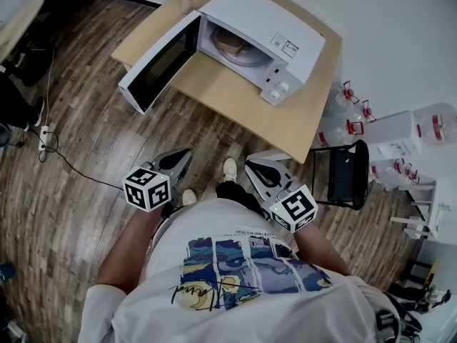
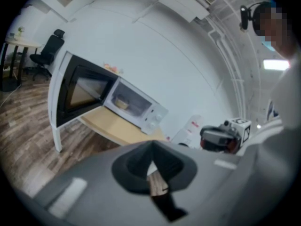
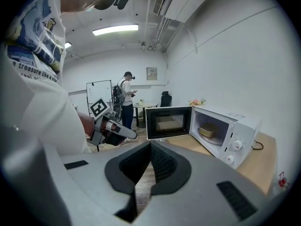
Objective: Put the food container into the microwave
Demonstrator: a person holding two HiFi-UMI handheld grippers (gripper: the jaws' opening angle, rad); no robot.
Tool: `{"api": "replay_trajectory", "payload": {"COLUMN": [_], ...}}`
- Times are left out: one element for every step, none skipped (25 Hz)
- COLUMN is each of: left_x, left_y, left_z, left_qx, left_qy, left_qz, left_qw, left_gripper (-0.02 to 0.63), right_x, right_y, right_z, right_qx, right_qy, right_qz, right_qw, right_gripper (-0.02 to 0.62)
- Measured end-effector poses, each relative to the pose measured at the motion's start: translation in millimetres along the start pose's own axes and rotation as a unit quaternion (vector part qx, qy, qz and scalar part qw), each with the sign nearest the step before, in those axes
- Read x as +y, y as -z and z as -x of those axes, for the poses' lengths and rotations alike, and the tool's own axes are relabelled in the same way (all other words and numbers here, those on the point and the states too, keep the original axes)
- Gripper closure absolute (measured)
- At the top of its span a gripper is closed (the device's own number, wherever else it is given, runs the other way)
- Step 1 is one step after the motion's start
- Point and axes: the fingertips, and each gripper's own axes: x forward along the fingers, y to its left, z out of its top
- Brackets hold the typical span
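The microwave is seen standing on a light wooden table, with its door swung wide open to the side. The food container, a tan round one, is found inside the cavity on the turntable (its lid cannot be made out); it is visible there in the right gripper view and, smaller, in the left gripper view.

Both grippers are held low in front of the person's white printed T-shirt, well apart from the table and over the wood-plank floor. The left gripper is pointed toward the door side, and the right gripper toward the table's near edge. In the left gripper view the jaws of the left gripper are seen pressed together at their tips, with nothing between them. The right gripper is likewise closed on nothing, only floor showing behind the narrow slit below the tips.

A black chair is placed just beside the table's right corner, and clear water jugs are stacked against the wall.
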Motion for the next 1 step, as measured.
{"api": "replay_trajectory", "payload": {"left_x": [0.1], "left_y": [-0.7], "left_z": [-5.3], "left_qx": [0.002], "left_qy": [0.001], "left_qz": [0.001], "left_qw": [1.0000], "left_gripper": [0.598], "right_x": [-4.6], "right_y": [0.7], "right_z": [0.7], "right_qx": [-0.001], "right_qy": [0.000], "right_qz": [-0.004], "right_qw": [1.000], "right_gripper": [0.588]}}
